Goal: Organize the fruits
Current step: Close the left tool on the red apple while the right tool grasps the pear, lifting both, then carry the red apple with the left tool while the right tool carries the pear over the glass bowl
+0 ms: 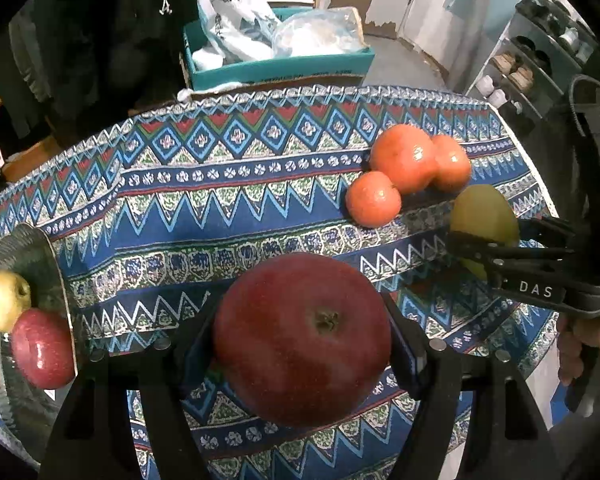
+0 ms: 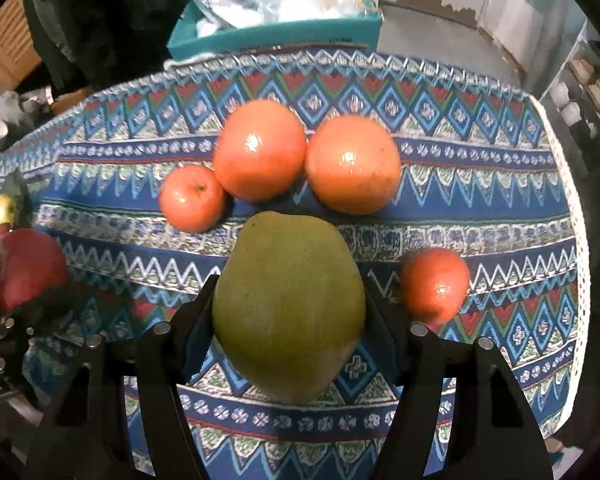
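Observation:
My left gripper (image 1: pixel 302 344) is shut on a large red apple (image 1: pixel 302 340) above the patterned tablecloth (image 1: pixel 204 200). My right gripper (image 2: pixel 288 320) is shut on a green mango (image 2: pixel 288 304); it also shows in the left wrist view (image 1: pixel 482 216), held by the right gripper (image 1: pixel 484 240). Three oranges (image 1: pixel 404 158) lie grouped at the far right in the left view. The right view shows them (image 2: pixel 260 150) just beyond the mango, plus a small orange (image 2: pixel 434 284) to its right. A dark plate (image 1: pixel 32 256) at the left holds a yellow apple (image 1: pixel 6 300) and a red apple (image 1: pixel 42 348).
A teal box (image 1: pixel 280 68) with white bags stands behind the table's far edge. A shelf with shoes (image 1: pixel 540 60) is at the far right. The tablecloth's white edge (image 2: pixel 576 240) marks the table's right side.

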The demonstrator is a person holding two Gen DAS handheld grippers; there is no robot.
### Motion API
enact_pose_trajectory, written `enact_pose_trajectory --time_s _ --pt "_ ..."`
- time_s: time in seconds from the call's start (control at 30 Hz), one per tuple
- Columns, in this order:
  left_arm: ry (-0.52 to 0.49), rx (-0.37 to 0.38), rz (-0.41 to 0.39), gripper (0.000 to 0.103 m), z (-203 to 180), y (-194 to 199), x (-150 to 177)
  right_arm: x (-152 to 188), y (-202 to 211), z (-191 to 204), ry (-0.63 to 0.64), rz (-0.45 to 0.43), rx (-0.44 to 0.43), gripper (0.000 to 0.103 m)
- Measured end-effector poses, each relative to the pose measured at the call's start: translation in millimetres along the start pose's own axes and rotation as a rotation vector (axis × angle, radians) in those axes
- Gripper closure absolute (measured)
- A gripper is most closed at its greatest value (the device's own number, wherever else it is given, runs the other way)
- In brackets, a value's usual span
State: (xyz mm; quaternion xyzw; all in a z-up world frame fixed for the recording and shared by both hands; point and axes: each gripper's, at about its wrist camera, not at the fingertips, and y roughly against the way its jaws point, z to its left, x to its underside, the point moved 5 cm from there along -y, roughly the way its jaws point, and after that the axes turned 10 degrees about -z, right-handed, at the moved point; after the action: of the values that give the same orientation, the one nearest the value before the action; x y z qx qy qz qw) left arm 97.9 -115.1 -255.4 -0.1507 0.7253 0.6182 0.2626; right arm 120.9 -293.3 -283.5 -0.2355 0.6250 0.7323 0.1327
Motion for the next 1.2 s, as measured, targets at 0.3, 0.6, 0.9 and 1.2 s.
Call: enact_pose_trajectory --time_s 0.3,0.6,0.9,1.2 --pt "-0.008 0.009 -0.065 0.027 -3 35 -12 -16 45 9 0.007 -0.095 -0.022 0.035" --pt "-0.011 0.019 -0.142 0.027 -2 76 -24 -36 88 15 0.001 -0.191 -0.039 0.035" --pt "-0.003 0.019 -0.197 0.027 4 106 -33 -49 126 31 0.033 -0.289 -0.075 0.035" --pt "-0.020 0.032 -0.258 0.027 2 132 -40 -62 155 50 0.055 -0.354 -0.105 0.035"
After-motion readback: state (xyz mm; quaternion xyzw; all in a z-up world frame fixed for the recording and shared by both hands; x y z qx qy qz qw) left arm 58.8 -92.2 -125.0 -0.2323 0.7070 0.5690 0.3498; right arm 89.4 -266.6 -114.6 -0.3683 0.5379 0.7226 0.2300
